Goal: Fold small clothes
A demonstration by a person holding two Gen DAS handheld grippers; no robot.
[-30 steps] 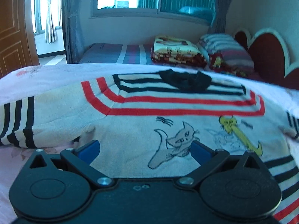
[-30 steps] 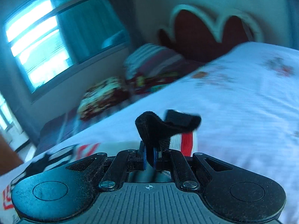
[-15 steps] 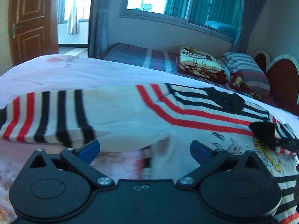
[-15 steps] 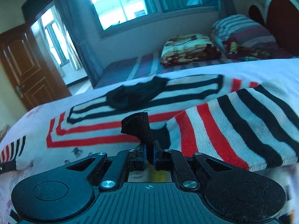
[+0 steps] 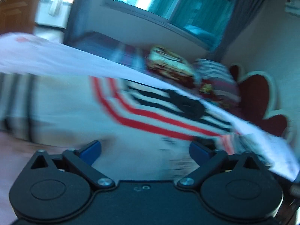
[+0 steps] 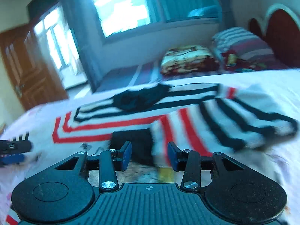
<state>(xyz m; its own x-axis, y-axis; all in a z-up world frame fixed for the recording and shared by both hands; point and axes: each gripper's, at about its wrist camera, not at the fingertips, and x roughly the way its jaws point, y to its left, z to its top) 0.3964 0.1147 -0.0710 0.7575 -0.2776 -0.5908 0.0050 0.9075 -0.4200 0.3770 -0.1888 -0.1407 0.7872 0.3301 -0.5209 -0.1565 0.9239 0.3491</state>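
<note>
Between the spread blue pads of the right tool (image 6: 149, 155) a gap is left, and in it the black cuff (image 6: 135, 146) of the folded-over striped sleeve (image 6: 215, 121) is seen; whether the pads touch it cannot be told. The bed (image 6: 262, 82) beyond is covered by the flat sweater (image 6: 112, 125), low enough to be passed over. At the left edge the other tool is seen, near the sweater's hem. The far side is closed off by a folded blanket (image 6: 187, 60), a striped pillow (image 6: 241, 43) and the headboard (image 6: 281, 35). Bare sheet is left to the right. In the blurred left view, the left tool (image 5: 144, 150) is held wide over the sweater (image 5: 150, 116).
</note>
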